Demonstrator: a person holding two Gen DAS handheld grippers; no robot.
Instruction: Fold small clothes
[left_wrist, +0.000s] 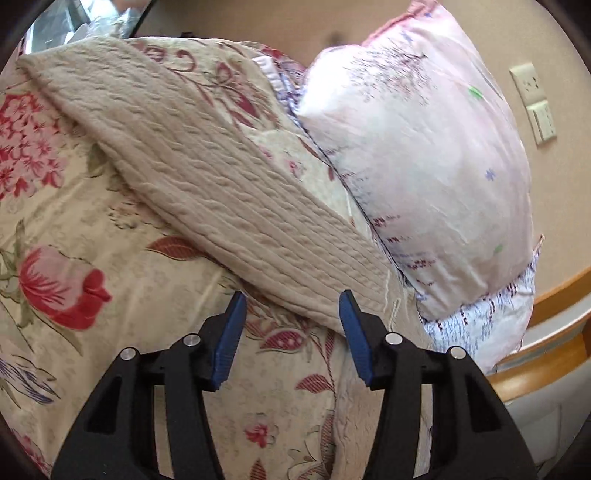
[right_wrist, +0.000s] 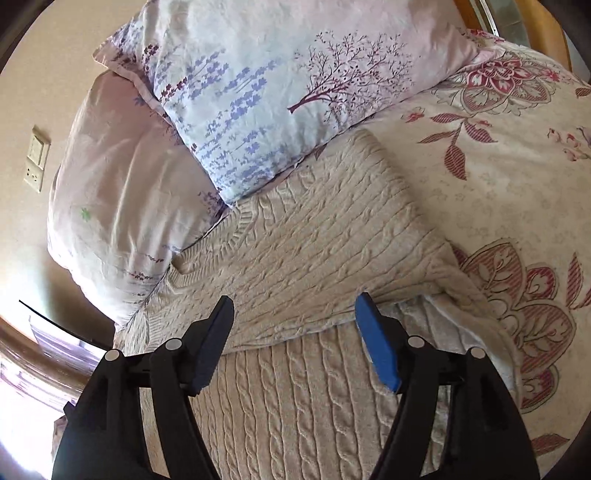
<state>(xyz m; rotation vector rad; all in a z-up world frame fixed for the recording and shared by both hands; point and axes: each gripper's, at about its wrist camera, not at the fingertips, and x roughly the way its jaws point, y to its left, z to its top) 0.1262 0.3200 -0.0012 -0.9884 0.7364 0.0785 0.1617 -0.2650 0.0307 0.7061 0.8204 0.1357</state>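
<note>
Cable-knit garment: a beige sweater (right_wrist: 314, 240) lies on my bed's floral cover (right_wrist: 517, 192), its upper part touching the pillows; in the left view it appears as a long beige band (left_wrist: 221, 192).

Position: the garment sits between the lavender-print pillow (right_wrist: 258, 74) at the head of the bed and my two tools; a pink pillow (left_wrist: 424, 147) lies just beside its far edge.

Fold state: one knit layer already lies over another, its free edge crossing the right view just ahead of my right gripper (right_wrist: 295, 332). I judge the fold partly made, not finished.

Left gripper (left_wrist: 291, 328): spread wide, holding nothing, its blue pads above the cover near the garment's near corner.

Right gripper: spread wide, holding nothing, poised over the lower knit layer.

Long axis: in the left view the band runs diagonally, from upper left down to lower right; cable ribs follow that line. Which end is the neck I cannot tell, though a ribbed hem-like edge (right_wrist: 207, 243) faces the pillows.

Step in hand: between grasps, choosing the next edge.

Next move, as I judge it: pinch both near corners evenly and carry them across the long axis, keeping the layers aligned.
</note>
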